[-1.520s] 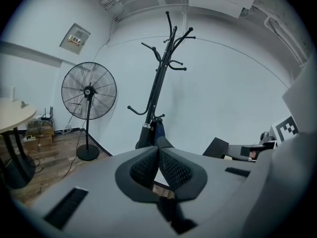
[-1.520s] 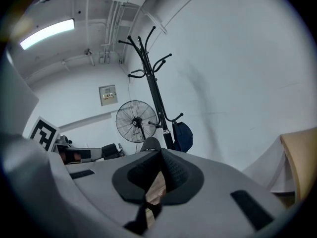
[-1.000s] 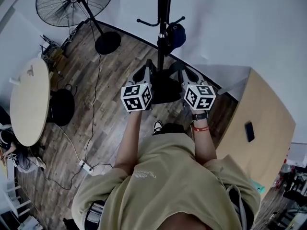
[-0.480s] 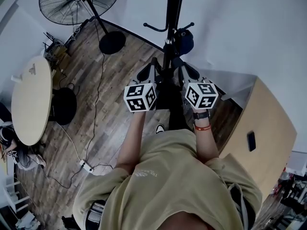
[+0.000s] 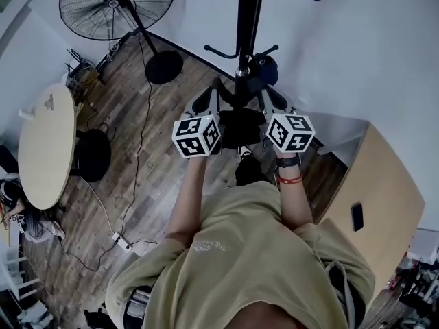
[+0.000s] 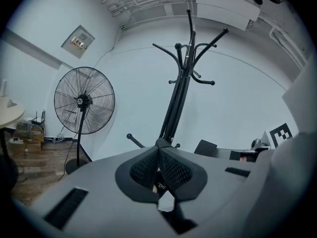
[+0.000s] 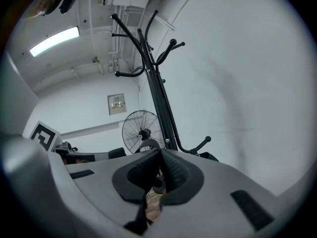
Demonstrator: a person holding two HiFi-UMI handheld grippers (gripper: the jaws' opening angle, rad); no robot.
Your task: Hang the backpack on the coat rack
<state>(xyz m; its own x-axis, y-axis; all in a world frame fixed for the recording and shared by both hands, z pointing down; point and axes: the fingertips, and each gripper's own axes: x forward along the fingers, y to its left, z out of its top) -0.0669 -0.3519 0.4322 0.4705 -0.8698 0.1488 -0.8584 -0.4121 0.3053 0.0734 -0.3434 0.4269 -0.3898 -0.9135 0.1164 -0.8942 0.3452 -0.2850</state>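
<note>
Looking down from the head view: holding the backpack [image 5: 240, 125] up between both grippers, dead centre, with the coat rack [image 5: 248, 19] pole rising right behind it at 12 o'clock. Not on any hook yet, just a dark lump hanging close to the pole's lower part.

Left gripper [image 5: 208, 100] at about 10 o'clock of the bag, right gripper [image 5: 269, 96] at about 2 o'clock. Both sets of fingers clenched tight, tips pressed together in each gripper view, pinching dark backpack material. Can't tell which bit of the bag, strap or fabric edge. Small printed tag peeking out below the left fingers.

Dark cap [image 5: 266, 67] hanging on a low hook at 1 o'clock of the bag, just beside the pole.

Rest of the room:
- big pedestal fan [image 5: 116, 5] up at 10 o'clock, well apart from the rack
- round pale surface [image 5: 44, 149] out at 9 o'clock
- wooden cabinet [image 5: 374, 184] at 3 o'clock with a dark phone [image 5: 357, 216] lying on top
- wood floor [image 5: 151, 156] with a cable running to a power strip [image 5: 122, 240] at 7 o'clock
</note>
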